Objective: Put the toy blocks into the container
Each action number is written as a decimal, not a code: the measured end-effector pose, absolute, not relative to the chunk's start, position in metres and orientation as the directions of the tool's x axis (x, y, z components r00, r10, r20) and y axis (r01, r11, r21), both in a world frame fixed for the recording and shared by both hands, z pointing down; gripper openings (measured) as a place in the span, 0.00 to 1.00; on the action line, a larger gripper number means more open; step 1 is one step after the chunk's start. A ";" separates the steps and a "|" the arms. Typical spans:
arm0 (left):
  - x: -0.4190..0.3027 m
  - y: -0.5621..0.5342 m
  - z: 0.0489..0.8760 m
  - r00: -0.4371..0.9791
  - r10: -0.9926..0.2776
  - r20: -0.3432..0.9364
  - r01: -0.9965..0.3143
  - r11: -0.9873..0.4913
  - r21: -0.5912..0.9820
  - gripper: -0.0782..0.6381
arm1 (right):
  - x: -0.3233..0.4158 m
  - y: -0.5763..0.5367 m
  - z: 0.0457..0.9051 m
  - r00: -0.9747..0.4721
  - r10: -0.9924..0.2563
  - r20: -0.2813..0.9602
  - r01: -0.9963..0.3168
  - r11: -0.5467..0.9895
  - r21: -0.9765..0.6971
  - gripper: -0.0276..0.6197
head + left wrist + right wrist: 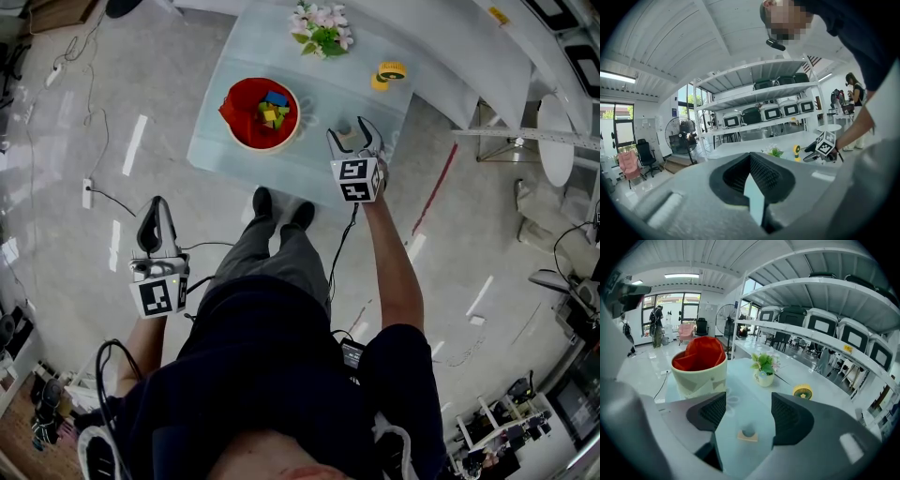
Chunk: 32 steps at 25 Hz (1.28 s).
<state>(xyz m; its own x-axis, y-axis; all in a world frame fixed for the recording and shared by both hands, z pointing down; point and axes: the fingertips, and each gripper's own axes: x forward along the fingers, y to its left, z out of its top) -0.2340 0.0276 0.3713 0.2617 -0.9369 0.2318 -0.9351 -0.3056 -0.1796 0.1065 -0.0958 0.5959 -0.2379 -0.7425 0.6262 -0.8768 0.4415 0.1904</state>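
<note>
Currently your cream round container with red liner (246, 142) sits far left on the pale glass table (214, 141), holding blue, yellow, green and red toy blocks (273, 110). Your right gripper (353, 134) is spread; a small tan block with grey knob (748, 433) lies on the table between its jaws, untouched. Your left gripper (157, 211), off the table at near left, is pressed together and empty.

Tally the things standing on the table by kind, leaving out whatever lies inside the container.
Container: 1
Flower pot: 1
Small round yellow item: 1
Loose toy block: 1
Total: 4
</note>
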 end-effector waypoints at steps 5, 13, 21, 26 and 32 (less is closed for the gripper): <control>-0.230 0.029 0.374 0.265 -0.932 0.248 -0.932 -0.313 -0.181 0.11 | 0.118 -0.091 0.626 -0.214 -0.701 0.681 -0.866 0.458 0.199 0.51; -0.226 0.029 0.375 0.247 -0.931 0.269 -0.933 -0.303 -0.195 0.11 | 0.134 -0.088 0.672 -0.177 -0.646 0.742 -0.874 0.451 0.183 0.52; -0.224 0.031 0.382 0.242 -0.927 0.288 -0.928 -0.307 -0.210 0.11 | 0.142 -0.087 0.702 -0.158 -0.614 0.774 -0.883 0.439 0.168 0.53; -0.222 0.030 0.387 0.242 -0.923 0.300 -0.922 -0.315 -0.224 0.11 | 0.144 -0.087 0.723 -0.153 -0.584 0.797 -0.885 0.439 0.152 0.53; -0.224 0.028 0.390 0.236 -0.920 0.313 -0.920 -0.315 -0.233 0.11 | 0.144 -0.090 0.739 -0.145 -0.561 0.815 -0.892 0.430 0.137 0.53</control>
